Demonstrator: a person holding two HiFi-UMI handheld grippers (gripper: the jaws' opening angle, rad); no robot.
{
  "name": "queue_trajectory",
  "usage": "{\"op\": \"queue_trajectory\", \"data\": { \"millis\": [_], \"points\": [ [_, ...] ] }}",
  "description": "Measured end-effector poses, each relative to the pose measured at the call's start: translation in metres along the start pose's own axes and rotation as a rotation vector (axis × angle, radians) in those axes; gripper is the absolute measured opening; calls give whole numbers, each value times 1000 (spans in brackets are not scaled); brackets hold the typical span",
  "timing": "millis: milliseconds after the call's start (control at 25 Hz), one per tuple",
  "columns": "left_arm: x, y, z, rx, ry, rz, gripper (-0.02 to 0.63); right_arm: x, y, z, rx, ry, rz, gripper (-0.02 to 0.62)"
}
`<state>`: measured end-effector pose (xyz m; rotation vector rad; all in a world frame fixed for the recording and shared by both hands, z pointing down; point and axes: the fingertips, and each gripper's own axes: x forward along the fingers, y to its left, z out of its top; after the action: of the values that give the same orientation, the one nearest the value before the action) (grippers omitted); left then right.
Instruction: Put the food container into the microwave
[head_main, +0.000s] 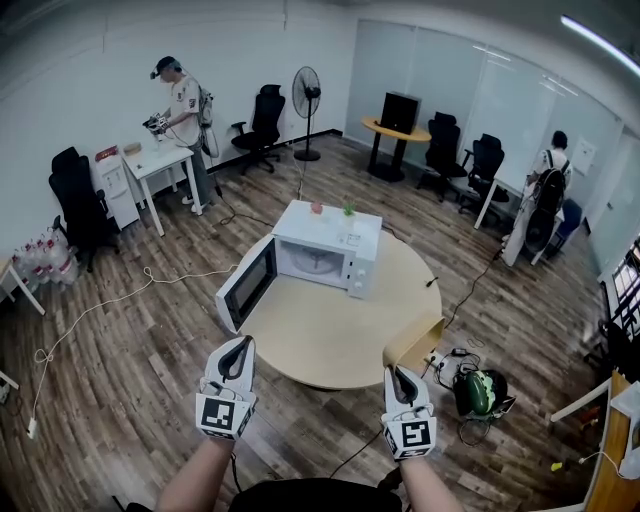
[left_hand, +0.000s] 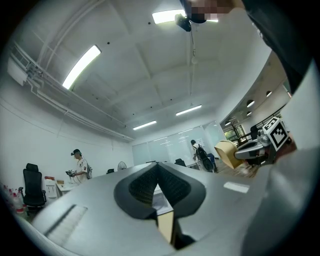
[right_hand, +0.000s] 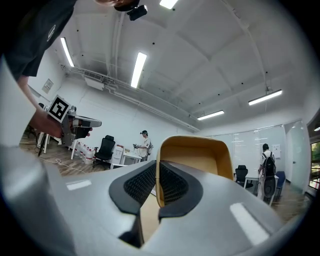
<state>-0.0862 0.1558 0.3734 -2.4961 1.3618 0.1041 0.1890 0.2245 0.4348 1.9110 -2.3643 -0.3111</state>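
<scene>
Left gripper (head_main: 242, 345) hovers off the round table's (head_main: 320, 345) near edge, jaws pressed together on nothing. Beyond, toward the far edge, the white microwave (head_main: 330, 245) stands with its door (head_main: 247, 283) swung open. Right gripper (head_main: 396, 372) pinches one wall of the tan food container (head_main: 416, 343), held at the table's right edge, well apart from the microwave

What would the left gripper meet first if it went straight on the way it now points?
Most likely the open microwave door, ahead over the round table; depth is unclear.
</scene>
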Motion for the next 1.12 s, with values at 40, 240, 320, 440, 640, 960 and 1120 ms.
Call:
{"op": "queue_trajectory", "data": {
  "millis": [40,240,320,440,640,960,1120],
  "points": [
    [1,-5,0,4,1,5,-2,1,-1,-2,-2,-6,13,25],
    [11,-22,4,23,37,56,-2,6,-20,-11,-2,-20,53,25],
    [18,-28,-2,36,42,50,-3,9,-30,-17,5,-12,62,25],
    [31,-32,-14,44,43,29,-2,18,-41,-26,20,-4,64,26],
    [68,-14,-28,32,50,32,-2,57,-53,-33,16,13,58,25],
    [151,34,-72,0,26,-39,-3,148,-58,-37,-14,30,5,26],
    [199,61,-89,-16,18,-88,-2,199,-55,-42,-30,57,-13,26]
  ]
}}
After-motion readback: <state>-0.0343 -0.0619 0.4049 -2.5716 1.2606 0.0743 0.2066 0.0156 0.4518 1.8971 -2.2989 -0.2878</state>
